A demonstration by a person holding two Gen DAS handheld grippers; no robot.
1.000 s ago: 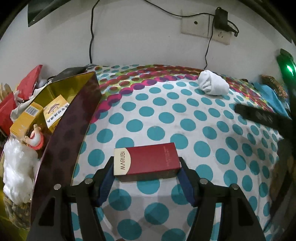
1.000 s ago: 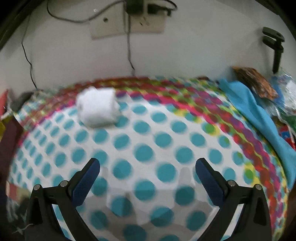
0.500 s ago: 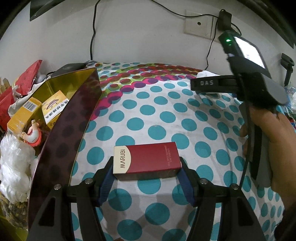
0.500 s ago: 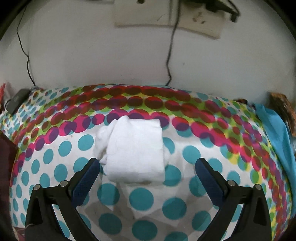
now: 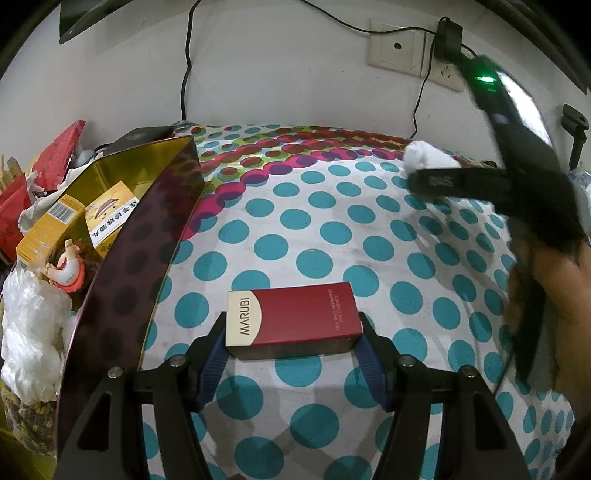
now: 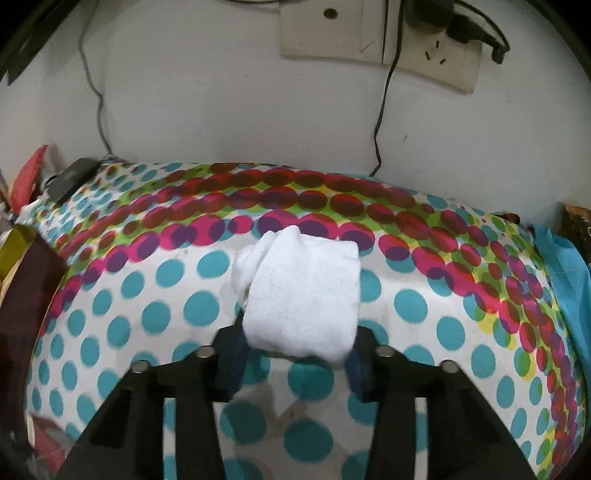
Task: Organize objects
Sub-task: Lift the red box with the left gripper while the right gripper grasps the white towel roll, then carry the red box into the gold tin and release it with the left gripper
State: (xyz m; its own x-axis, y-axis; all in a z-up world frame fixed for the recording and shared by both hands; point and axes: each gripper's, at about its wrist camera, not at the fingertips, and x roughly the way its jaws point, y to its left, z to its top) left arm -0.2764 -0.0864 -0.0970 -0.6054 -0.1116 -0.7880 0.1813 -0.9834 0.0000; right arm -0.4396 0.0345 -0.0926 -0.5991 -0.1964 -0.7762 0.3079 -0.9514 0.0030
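Note:
A dark red carton marked MARUBI [image 5: 295,321] lies crosswise between the blue pads of my left gripper [image 5: 291,338], which is shut on it just over the dotted tablecloth [image 5: 332,232]. A rolled white cloth [image 6: 303,288] sits near the back of the table, small and partly hidden in the left wrist view [image 5: 424,157]. My right gripper [image 6: 297,350] has its jaws closing, and the pads press on the roll's near end from both sides. A person's hand [image 5: 565,295] holds that gripper at the right edge.
A dark tin with a gold lining [image 5: 162,206] stands at the left with yellow cartons [image 5: 66,221], a small figurine [image 5: 68,262] and a plastic bag inside. Red packets [image 5: 55,155] lie behind it. Blue fabric [image 6: 561,266] covers the right edge. Cables hang from wall sockets [image 6: 332,29].
My right gripper has come up to the white roll and its wide jaws have closed onto it. The left gripper and the red carton have stayed put.

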